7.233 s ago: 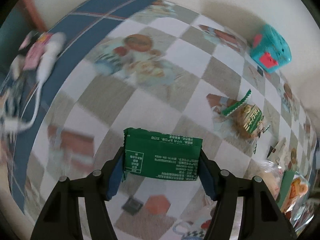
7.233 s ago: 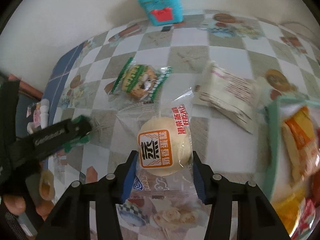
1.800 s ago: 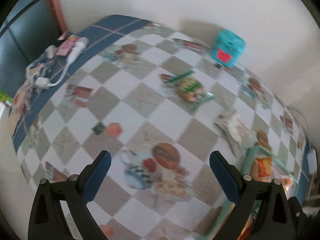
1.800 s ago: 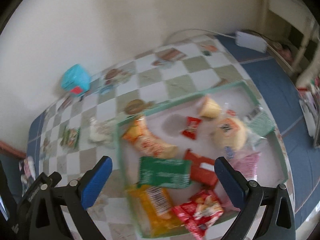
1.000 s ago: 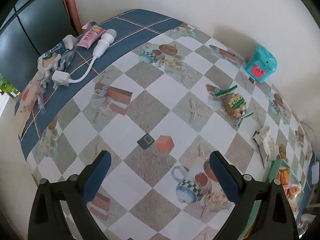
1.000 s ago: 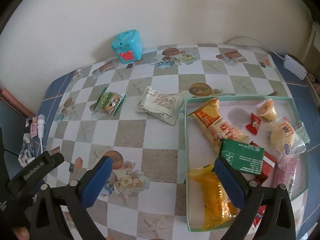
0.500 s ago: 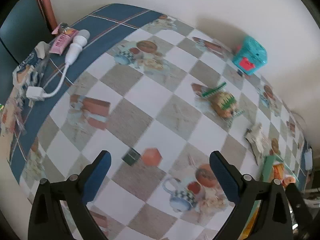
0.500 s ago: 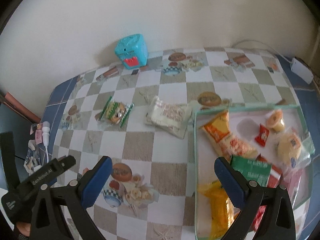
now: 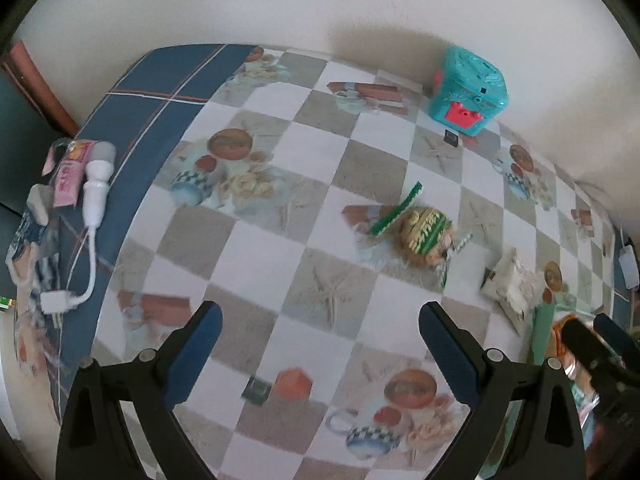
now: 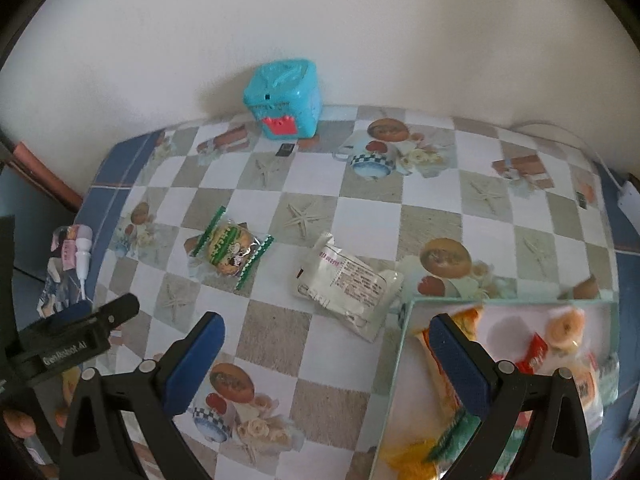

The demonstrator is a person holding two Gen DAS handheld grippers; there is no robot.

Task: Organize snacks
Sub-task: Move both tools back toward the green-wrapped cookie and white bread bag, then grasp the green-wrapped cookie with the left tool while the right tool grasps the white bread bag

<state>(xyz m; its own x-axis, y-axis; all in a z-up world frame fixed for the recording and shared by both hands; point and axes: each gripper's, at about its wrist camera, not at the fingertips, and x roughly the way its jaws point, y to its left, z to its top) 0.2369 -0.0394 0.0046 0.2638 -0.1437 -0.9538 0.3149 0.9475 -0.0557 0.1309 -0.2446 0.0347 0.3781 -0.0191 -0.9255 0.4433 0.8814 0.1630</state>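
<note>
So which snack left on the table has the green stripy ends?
The round cookie packet, lying nearer the teal toy box. Its wrapper has green striped seals at both ends, while the white packet beside the tray has none.

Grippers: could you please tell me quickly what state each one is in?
Left gripper: open, holding nothing.
Right gripper: open, holding nothing.

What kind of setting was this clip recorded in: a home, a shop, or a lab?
Most likely a home, at a table pushed against a plain wall. The printed checked tablecloth with cups and starfish, the teal toy box by the wall, and a charger cable lying among odds and ends at the table's edge all look domestic.
</note>
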